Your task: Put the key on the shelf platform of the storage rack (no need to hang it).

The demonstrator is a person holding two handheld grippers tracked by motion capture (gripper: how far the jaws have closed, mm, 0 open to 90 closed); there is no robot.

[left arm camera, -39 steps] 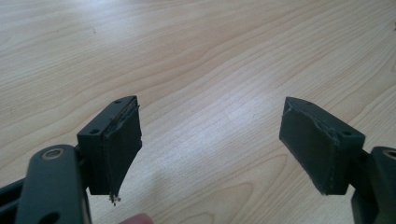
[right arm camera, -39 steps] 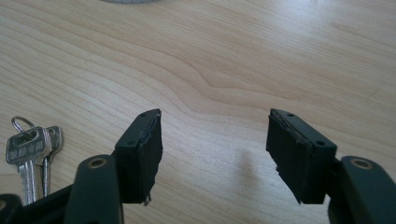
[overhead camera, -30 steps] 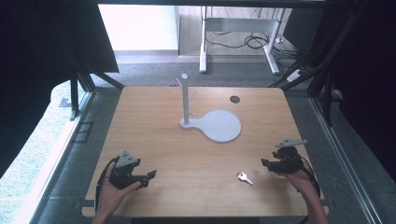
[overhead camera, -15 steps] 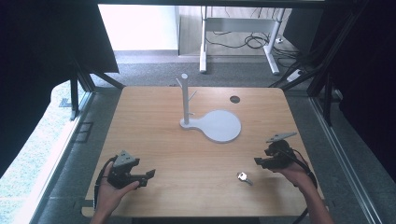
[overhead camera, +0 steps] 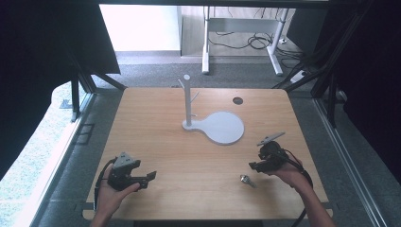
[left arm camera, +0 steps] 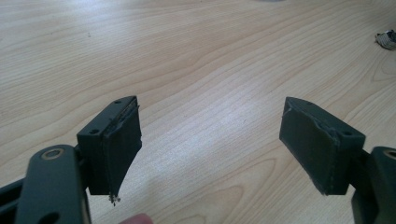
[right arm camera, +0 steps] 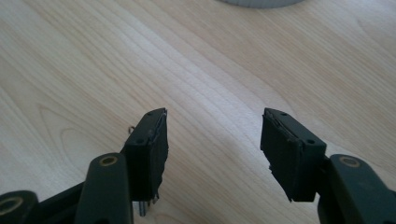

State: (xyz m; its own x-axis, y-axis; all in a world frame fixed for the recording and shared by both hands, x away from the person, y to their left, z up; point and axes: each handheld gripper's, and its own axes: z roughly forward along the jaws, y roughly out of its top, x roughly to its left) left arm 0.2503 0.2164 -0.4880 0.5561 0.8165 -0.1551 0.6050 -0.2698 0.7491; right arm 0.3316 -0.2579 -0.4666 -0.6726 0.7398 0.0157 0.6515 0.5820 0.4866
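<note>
Wooden table (overhead camera: 156, 123), broad bare surface, dark curtains at both sides. White stand (overhead camera: 187, 101) on a round base (overhead camera: 222, 127) sits centre, well apart from both hands. Small metal key (overhead camera: 246, 180) lies near the front edge, just beside the right gripper (overhead camera: 253, 166), whose jaws gape apart, holding nothing. Left gripper (overhead camera: 150, 177) at the front-left corner, jaws likewise spread wide over bare wood.
</note>
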